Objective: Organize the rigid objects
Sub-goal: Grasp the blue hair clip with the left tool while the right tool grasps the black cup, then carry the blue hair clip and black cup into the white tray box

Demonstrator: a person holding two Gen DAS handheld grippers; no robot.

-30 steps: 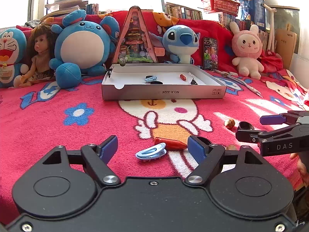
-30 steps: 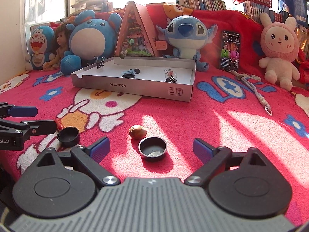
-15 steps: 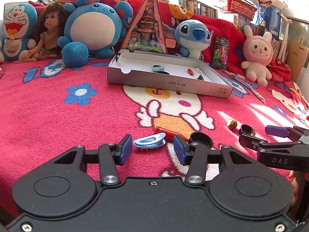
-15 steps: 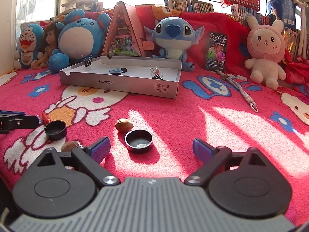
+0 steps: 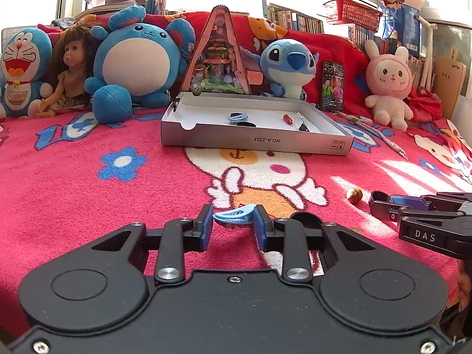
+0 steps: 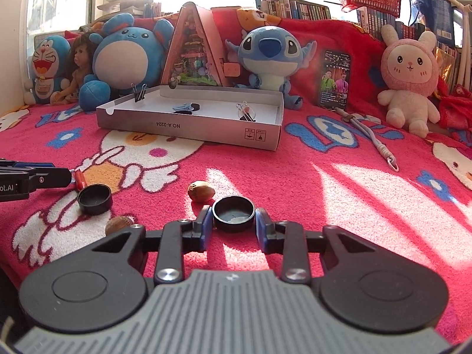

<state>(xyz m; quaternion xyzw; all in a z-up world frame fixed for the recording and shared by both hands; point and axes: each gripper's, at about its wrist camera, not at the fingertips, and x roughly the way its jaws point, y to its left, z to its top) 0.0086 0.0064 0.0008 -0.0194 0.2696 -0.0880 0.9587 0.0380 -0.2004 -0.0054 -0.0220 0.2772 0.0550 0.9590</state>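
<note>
Left claw (image 5: 233,227) went from wide open to clamped on the blue clip (image 5: 234,214). Right claw (image 6: 233,226) just closed in too, pads now against the black cap (image 6: 233,213).

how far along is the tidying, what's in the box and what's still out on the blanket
Done: the box already holds a blue clip and a few other small things. In hand: the left gripper, just closed, pinches a blue clip; the right gripper, just closing, is on a black cap. Left: another black cap, two nuts and a red piece.
</note>
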